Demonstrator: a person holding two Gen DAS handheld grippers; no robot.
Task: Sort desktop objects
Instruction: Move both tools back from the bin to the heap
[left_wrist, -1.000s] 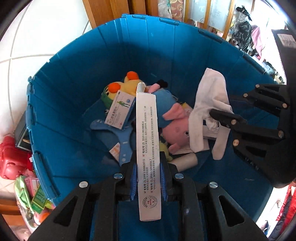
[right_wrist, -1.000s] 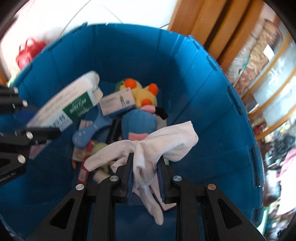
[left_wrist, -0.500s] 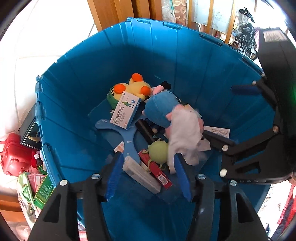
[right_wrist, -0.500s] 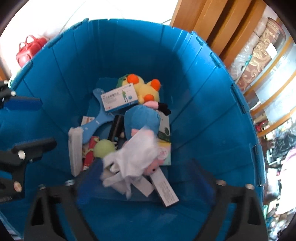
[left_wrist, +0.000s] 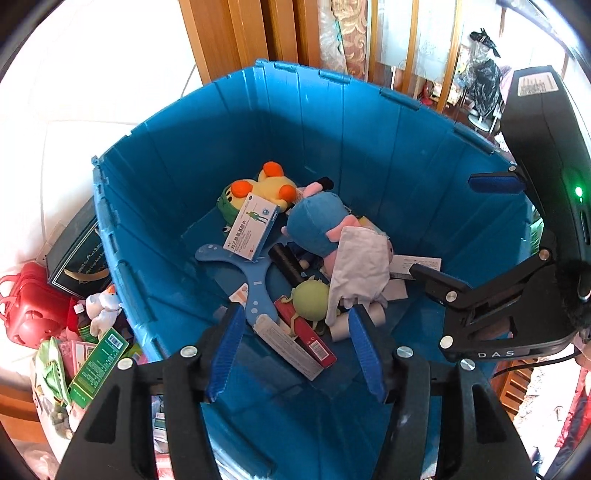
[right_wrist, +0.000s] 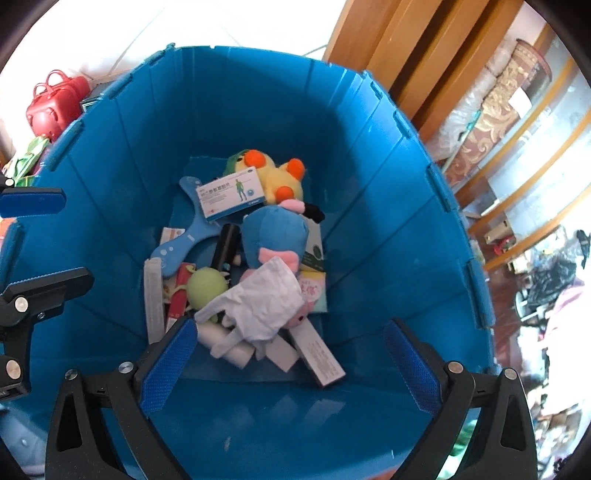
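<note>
A deep blue bin holds a pile of things. A white cloth lies on top of a pink and blue plush. A long white box lies at the pile's near edge. My left gripper is open and empty above the bin. My right gripper is open wide and empty above the bin; it also shows in the left wrist view.
In the bin lie a yellow plush, a medicine box, a blue plastic piece and a green ball toy. Outside its left wall are a red bag, boxes and small toys. Wooden furniture stands behind.
My left gripper opened and the long white box fell into the bin. My right gripper opened and the white cloth dropped onto the plush. Both grippers have risen.
</note>
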